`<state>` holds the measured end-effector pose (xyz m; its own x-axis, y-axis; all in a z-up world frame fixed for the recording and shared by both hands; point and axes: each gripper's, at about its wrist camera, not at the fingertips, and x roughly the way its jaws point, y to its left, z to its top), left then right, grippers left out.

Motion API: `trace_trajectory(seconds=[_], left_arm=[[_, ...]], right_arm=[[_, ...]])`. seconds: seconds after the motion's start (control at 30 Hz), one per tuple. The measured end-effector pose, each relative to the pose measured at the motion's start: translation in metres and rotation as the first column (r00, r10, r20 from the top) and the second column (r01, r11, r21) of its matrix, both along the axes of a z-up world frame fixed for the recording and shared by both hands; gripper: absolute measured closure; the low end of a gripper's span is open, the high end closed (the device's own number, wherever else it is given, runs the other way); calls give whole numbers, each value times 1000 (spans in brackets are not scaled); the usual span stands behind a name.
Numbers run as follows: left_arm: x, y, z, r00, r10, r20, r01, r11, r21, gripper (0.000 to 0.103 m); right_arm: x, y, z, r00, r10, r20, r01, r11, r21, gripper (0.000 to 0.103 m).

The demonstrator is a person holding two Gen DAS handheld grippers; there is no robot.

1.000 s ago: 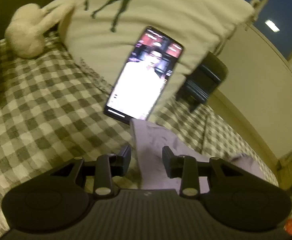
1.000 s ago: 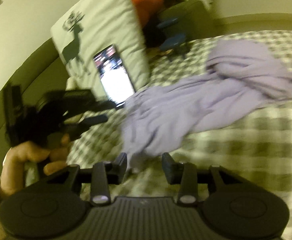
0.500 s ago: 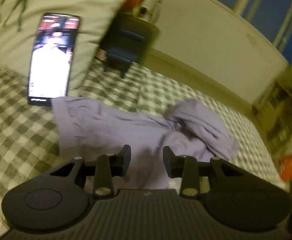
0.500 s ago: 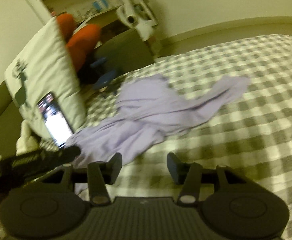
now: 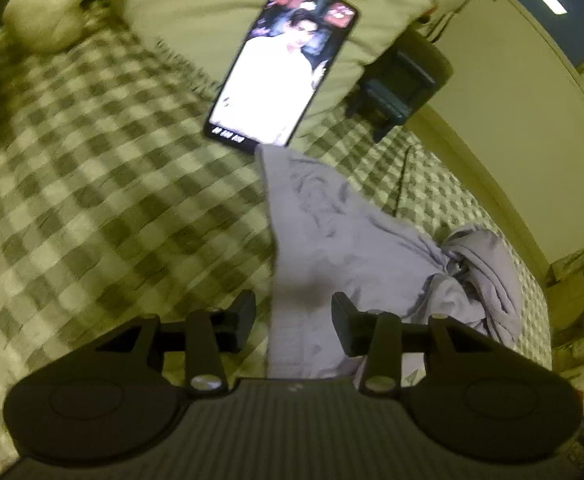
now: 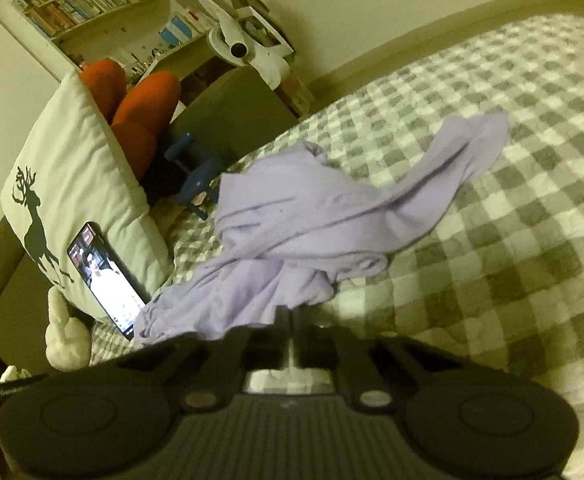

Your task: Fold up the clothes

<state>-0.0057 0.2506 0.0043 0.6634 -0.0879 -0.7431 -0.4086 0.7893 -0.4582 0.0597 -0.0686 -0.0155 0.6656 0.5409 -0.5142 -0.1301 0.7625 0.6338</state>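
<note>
place: home bedroom | bed: checked bedspread (image 6: 511,208) is spread wide | head end: deer-print pillow (image 6: 72,184) is propped up, lit phone (image 6: 104,276) is leaned on it | beside bed: stocked bookshelf (image 6: 72,4) and chair (image 6: 228,116) are seen | window (image 5: 563,8) is dark

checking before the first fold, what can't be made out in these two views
- Right wrist view: right gripper looks shut on the lilac garment; its body hides the pinch.
- Left wrist view: left gripper is open; the frame covers the garment's near hem.
- Both: phone screen blurred.
</note>
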Motion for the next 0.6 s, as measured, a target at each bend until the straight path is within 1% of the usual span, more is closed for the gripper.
trace_trajectory(seconds=[0.07, 0.1, 0.2, 0.27, 0.33, 0.4, 0.43, 0.5, 0.57, 0.6], left_arm=[[-3, 1, 1, 1000, -19, -8, 19, 1000, -8, 58], [-5, -1, 2, 999, -42, -7, 42, 999, -5, 58], [-8, -7, 2, 992, -127, -14, 127, 992, 1, 54], [-9, -12, 1, 980, -200, -15, 200, 980, 13, 54], [-12, -25, 4, 952, -305, -16, 306, 950, 66, 54], [-17, -40, 6, 913, -407, -23, 406, 904, 137, 52], [-20, -48, 6, 890, -454, -29, 452, 875, 175, 52], [-24, -59, 5, 855, -517, -44, 512, 827, 231, 52], [-28, -68, 2, 827, -559, -57, 551, 788, 273, 52], [-28, -72, 1, 817, -573, -63, 564, 773, 290, 52]], right_arm=[[-3, -4, 4, 1000, -12, 5, 12, 1000, 17, 102], [-6, -8, 9, 1000, -16, 15, 16, 1000, 22, 102], [-15, -17, 22, 999, -28, 43, 27, 999, 34, 102], [-21, -23, 31, 997, -37, 61, 34, 999, 42, 102], [-26, -29, 40, 996, -45, 80, 41, 998, 51, 102], [-31, -37, 44, 996, -54, 77, 51, 998, 45, 102], [-33, -41, 44, 996, -60, 70, 58, 998, 35, 102], [-37, -50, 46, 996, -72, 54, 71, 997, 16, 102], [-41, -59, 47, 996, -84, 39, 84, 996, -4, 102], [-43, -63, 48, 995, -90, 32, 91, 996, -14, 102]])
